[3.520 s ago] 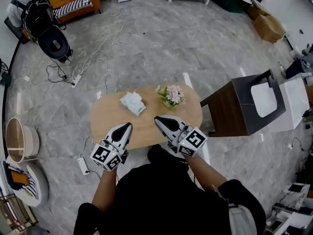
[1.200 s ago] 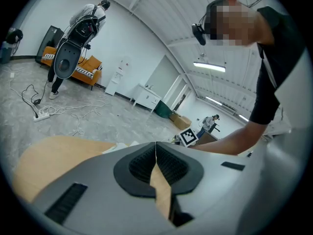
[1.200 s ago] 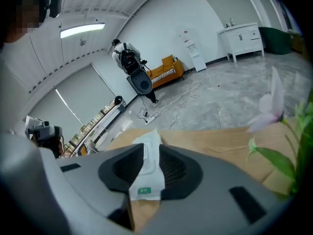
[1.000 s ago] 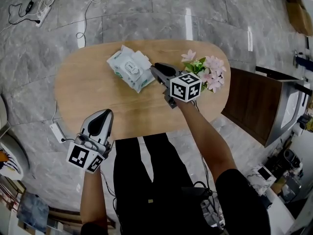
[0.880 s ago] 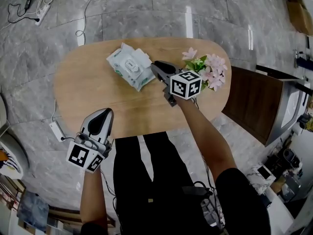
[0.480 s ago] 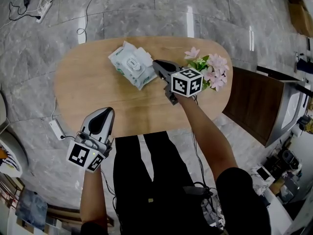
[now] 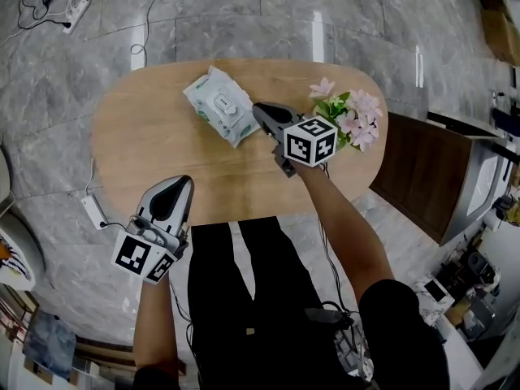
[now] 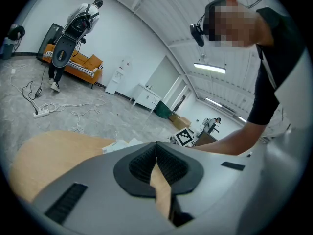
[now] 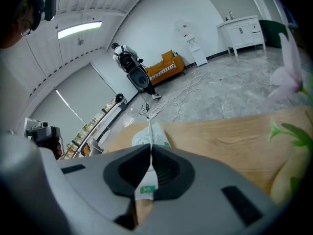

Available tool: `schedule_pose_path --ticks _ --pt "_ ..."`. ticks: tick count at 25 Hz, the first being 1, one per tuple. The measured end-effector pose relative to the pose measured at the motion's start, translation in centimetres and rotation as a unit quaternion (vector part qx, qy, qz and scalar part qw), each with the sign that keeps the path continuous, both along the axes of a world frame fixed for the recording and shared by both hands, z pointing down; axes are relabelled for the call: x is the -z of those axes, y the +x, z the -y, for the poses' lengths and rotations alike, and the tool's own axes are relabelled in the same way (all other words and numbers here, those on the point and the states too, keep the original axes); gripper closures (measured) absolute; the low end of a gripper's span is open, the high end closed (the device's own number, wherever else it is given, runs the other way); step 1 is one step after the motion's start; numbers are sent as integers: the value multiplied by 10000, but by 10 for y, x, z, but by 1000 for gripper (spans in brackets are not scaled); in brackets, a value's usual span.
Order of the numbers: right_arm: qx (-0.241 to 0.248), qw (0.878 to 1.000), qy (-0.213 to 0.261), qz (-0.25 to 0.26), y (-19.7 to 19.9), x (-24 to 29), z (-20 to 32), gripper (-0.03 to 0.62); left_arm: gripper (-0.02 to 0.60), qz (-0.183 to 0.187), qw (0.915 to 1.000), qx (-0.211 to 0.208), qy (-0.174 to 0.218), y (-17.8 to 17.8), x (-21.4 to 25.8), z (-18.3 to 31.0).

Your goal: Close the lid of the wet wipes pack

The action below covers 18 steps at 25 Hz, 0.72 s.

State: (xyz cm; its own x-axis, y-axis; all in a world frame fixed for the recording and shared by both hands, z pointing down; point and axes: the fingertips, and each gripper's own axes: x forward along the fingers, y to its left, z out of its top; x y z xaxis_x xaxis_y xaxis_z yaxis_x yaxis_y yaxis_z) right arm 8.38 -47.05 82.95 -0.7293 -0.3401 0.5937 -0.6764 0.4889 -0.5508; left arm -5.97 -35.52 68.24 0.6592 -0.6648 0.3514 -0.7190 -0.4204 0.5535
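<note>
Head view: the wet wipes pack (image 7: 221,114) lies on the far half of the wooden table (image 7: 146,157), left of the flowers (image 7: 351,120). The right gripper (image 7: 258,108) has just been closing its jaws, and they pinch the pack's near edge. The left gripper (image 7: 184,184) is clenched, empty, over the table's near edge.

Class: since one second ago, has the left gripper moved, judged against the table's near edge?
No. The left gripper sits where it did, its tip overlapping the near edge of the table at the same spot.
</note>
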Motion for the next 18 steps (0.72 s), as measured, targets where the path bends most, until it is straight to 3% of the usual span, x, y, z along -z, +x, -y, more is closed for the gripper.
schedule_pose_path --ticks 18 --pt "728 9968 203 -260 -31 -2 -30 568 565 -55 10000 44 -6 -5 -1 -4"
